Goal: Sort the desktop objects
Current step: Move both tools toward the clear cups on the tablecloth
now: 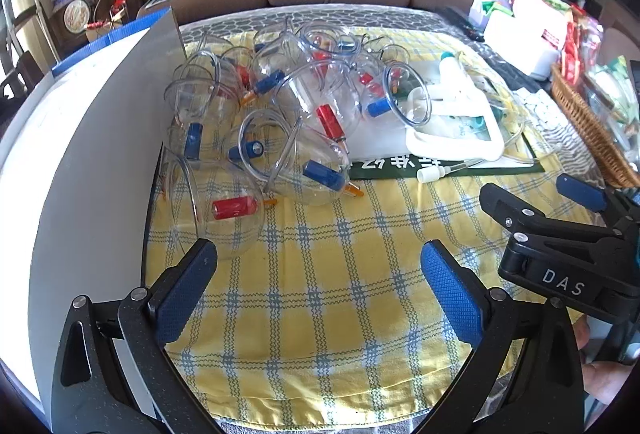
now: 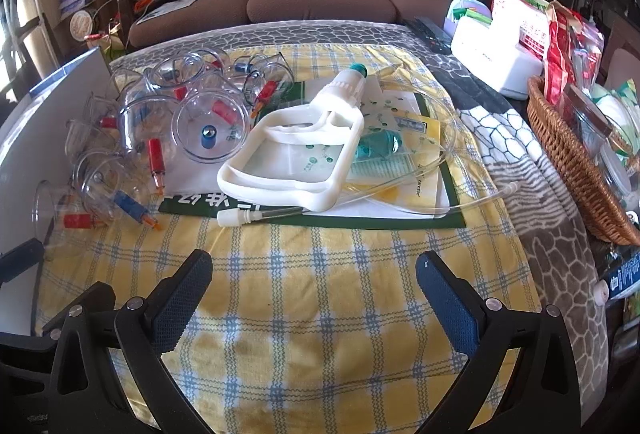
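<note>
Lying in the middle of the right wrist picture, the white pump (image 2: 296, 150) is the biggest thing to sort. It looks like hard, light plastic. Its big loop handle in the lower middle is a good place to grab, because a finger can go through it. It rests on some paper sheets (image 2: 404, 126) that look thin and floppy, so they may slide.

Next come the clear cups (image 1: 280, 106), piled in the upper middle of the left wrist picture, on the yellow checked cloth (image 1: 320, 274). They look smooth and slippery, and they may roll. They could crack if squeezed too hard. The nearest cup (image 1: 224, 210), at the left, has a red knob (image 1: 234, 208). Pinching the rim looks safer than pinching the round belly.

A thin clear tube (image 2: 400, 182) runs along the lower edge of the papers in the right wrist picture. It looks soft and bendy, so it would dangle. Its small white tip (image 2: 230, 218) looks like the stiffest spot to hold.

The left gripper (image 1: 320, 286) is wide apart and holds nothing. The right gripper (image 2: 314, 294) is also wide apart and holds nothing. Both hang over bare cloth near the bottom.
</note>
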